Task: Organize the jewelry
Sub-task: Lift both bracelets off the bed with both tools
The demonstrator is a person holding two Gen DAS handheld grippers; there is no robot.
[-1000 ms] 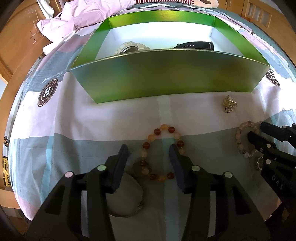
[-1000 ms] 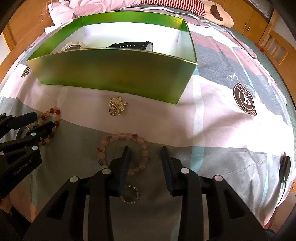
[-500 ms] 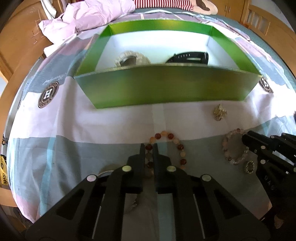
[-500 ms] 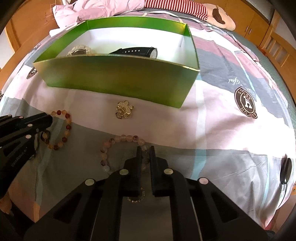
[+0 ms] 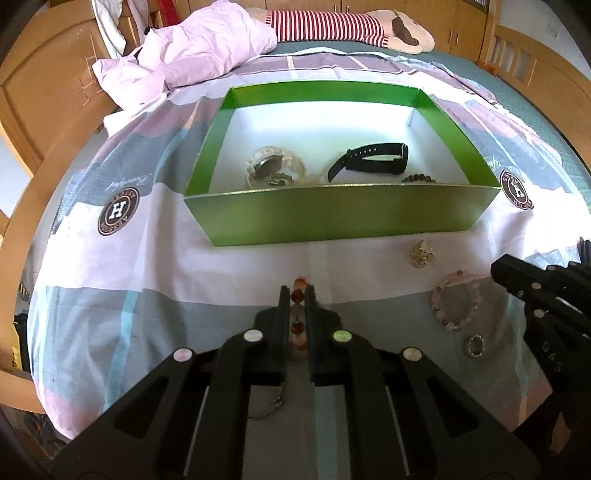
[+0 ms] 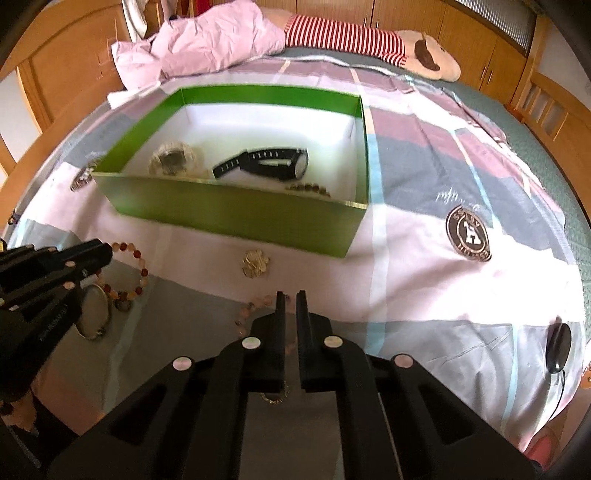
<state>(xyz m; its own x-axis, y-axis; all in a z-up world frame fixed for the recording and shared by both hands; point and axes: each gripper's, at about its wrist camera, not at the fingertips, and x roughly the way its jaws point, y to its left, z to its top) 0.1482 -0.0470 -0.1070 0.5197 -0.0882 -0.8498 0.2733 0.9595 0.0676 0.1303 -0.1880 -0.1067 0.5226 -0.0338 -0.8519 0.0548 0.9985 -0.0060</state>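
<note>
My left gripper (image 5: 296, 291) is shut on a red-and-amber bead bracelet (image 5: 297, 326), lifted above the bed sheet. My right gripper (image 6: 291, 297) is shut on a pale pink bead bracelet (image 6: 246, 312), also lifted; the bracelet also shows in the left wrist view (image 5: 455, 304). A green box (image 5: 343, 216) with a white floor stands ahead. It holds a clear watch (image 5: 275, 170), a black watch (image 5: 371, 162) and a dark bead bracelet (image 5: 419, 179). A gold brooch (image 6: 255, 262) and a small ring (image 5: 475, 345) lie on the sheet in front of the box.
A thin hoop bangle (image 6: 92, 314) lies on the sheet under the left gripper. A pink quilt (image 5: 192, 51) and a striped plush toy (image 5: 343, 26) lie behind the box. Wooden bed rails (image 5: 40, 99) run around the bed. A black cable puck (image 6: 557, 349) lies at the right.
Both grippers closed on their bracelets, then rose and tilted up, so the box interior now shows more fully. The bracelets have lifted off the sheet.
</note>
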